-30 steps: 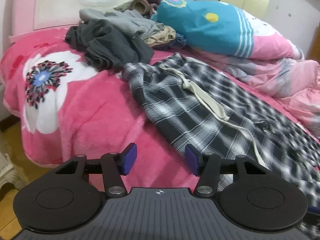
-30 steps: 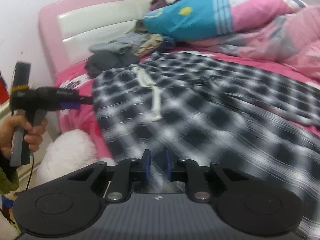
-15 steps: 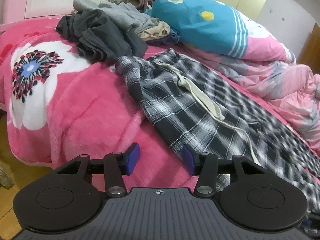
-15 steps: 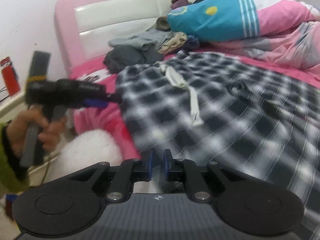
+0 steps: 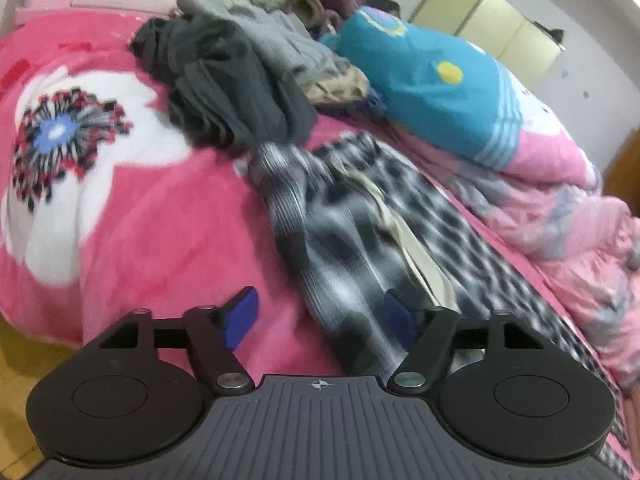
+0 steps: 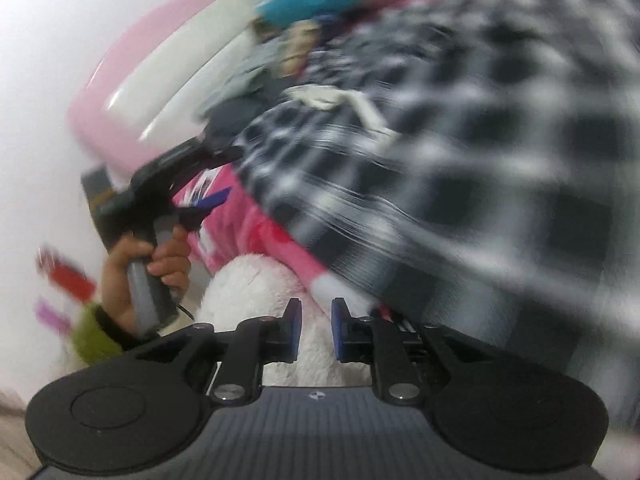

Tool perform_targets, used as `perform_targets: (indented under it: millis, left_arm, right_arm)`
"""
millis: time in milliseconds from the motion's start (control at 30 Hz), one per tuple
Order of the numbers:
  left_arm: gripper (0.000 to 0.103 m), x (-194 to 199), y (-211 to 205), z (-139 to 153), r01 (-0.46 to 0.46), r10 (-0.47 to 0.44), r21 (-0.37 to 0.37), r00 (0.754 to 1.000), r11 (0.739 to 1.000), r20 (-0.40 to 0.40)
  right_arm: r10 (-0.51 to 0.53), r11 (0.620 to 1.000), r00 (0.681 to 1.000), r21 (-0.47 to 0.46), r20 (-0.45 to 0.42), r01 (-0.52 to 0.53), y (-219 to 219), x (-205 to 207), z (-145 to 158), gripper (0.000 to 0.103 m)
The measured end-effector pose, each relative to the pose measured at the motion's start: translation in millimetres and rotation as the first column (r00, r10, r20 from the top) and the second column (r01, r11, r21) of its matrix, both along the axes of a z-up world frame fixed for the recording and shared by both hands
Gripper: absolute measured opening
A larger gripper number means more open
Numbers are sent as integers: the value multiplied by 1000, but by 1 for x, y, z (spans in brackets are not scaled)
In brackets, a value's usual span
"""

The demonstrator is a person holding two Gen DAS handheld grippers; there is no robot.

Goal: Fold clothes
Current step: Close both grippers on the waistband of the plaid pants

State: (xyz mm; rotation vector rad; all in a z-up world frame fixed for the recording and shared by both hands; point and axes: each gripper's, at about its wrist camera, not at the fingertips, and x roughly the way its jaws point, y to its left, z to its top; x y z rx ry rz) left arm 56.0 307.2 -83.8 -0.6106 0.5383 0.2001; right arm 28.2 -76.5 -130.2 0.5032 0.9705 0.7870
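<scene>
Black-and-white plaid trousers with a cream drawstring lie spread on the pink bed. My left gripper hovers low over their waist corner, its jaws opening. The plaid edge lies between the blue pads, which do not press on it. In the blurred right wrist view the trousers fill the right side. My right gripper is at the bed's near edge, jaws opening by a narrow gap with nothing between them. A hand holds the left gripper beside the plaid.
A heap of dark grey clothes lies near the headboard. A blue and pink quilt is bunched along the far side. The pink flowered blanket covers the bed. A white plush thing sits below the bed edge.
The left gripper moved closer to the plaid waist and its jaws spread wider. The right gripper rolled and sank toward the bed's edge, and its pads parted a little.
</scene>
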Motion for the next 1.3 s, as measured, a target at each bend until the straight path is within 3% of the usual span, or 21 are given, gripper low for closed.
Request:
perform_targets:
  millis: [100,267,300,400,600,700,833,967,1000,1100,1200,1300]
  left_arm:
    - [71,17,11,-1,-29,29,1,1000,1000,4]
    - [56,37,23,-7,-70,70,17,998,997,-5]
    - [56,39,24,-7,-76,77,17,997,997,-4]
    - [54,41,25,-9,-93,92,21,996,995,7]
    - [48,43,25,-11,-127,126,35,992,991,29]
    - [37,44,27,-11,-141,140,37,990,989,34]
    - [26,45,30,-10,-150,149,35,988,988,33]
    - [17,47,27,-10,-153,151,59,988,986,35]
    - [15,48,25,-10,-154,152,71,988,986,37]
    - [9,47,18,-6,-163,158,104,986,981,52]
    - [6,48,14,1,-175,167,114,983,978,75]
    - [4,52,8,11,-177,164,122,980,977,110]
  right_arm:
    - [-93,992,987,68,-130,103,-17,-1,-15,23]
    - [-222,946,945,180,-242,268,-41,-4,-25,23]
    - [-238,934,931,200,-277,298,-46,-3,-29,23]
    - [-252,850,846,311,-470,425,-59,-4,-51,26]
    - [-285,802,793,319,-538,505,-57,-1,-60,27]
    - [-328,738,767,357,-552,572,-61,-8,-56,24]
    - [-393,646,708,372,-587,666,-73,-12,-58,23]
    - [-393,628,682,362,-617,689,-74,-7,-67,9]
    - [-398,635,684,355,-611,686,-73,-6,-67,6]
    - [-434,676,734,349,-523,649,-72,1,-53,3]
    - [-480,718,793,352,-374,601,-81,7,-29,3]
    - [-508,762,833,336,-220,553,-85,24,-1,3]
